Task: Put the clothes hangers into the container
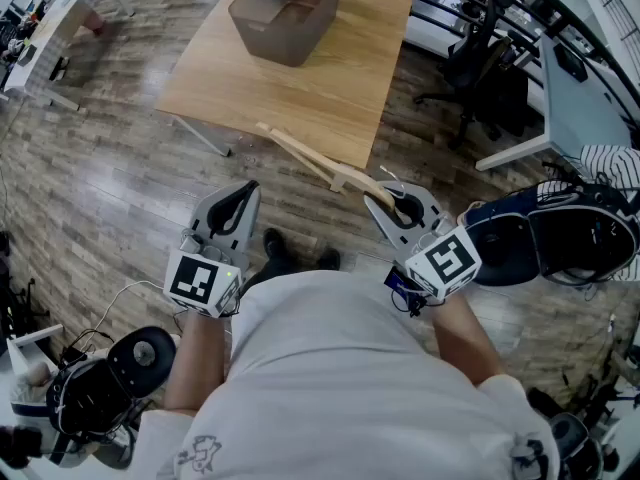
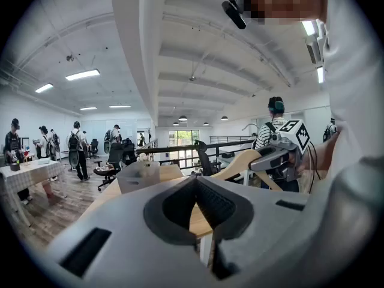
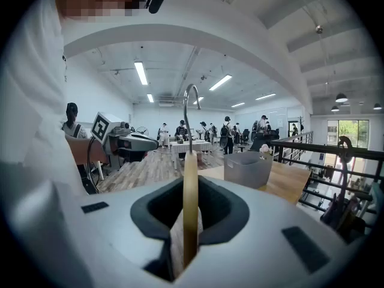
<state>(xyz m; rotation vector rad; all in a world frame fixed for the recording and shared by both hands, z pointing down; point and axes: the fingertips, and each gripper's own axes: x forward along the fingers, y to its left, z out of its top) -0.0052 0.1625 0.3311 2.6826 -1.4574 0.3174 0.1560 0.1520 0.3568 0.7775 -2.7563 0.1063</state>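
Note:
A wooden clothes hanger (image 1: pixel 320 165) with a metal hook sticks out leftward over the near edge of the wooden table (image 1: pixel 330 78). My right gripper (image 1: pixel 392 203) is shut on it near the hook end. In the right gripper view the hanger (image 3: pixel 190 203) stands edge-on between the pads, hook upward. My left gripper (image 1: pixel 240 200) is held level beside it, shut with nothing in it; the left gripper view shows its pads (image 2: pixel 195 206) meeting. The grey translucent container (image 1: pixel 285 13) stands on the table's far part, also visible as the container (image 3: pixel 247 168).
Black bags (image 1: pixel 560 233) lie on the wood floor at the right, near a white desk (image 1: pixel 585 98) and an office chair (image 1: pixel 480 63). Dark equipment with cables (image 1: pixel 100 378) sits at the lower left. People stand by tables in the background (image 2: pixel 75 152).

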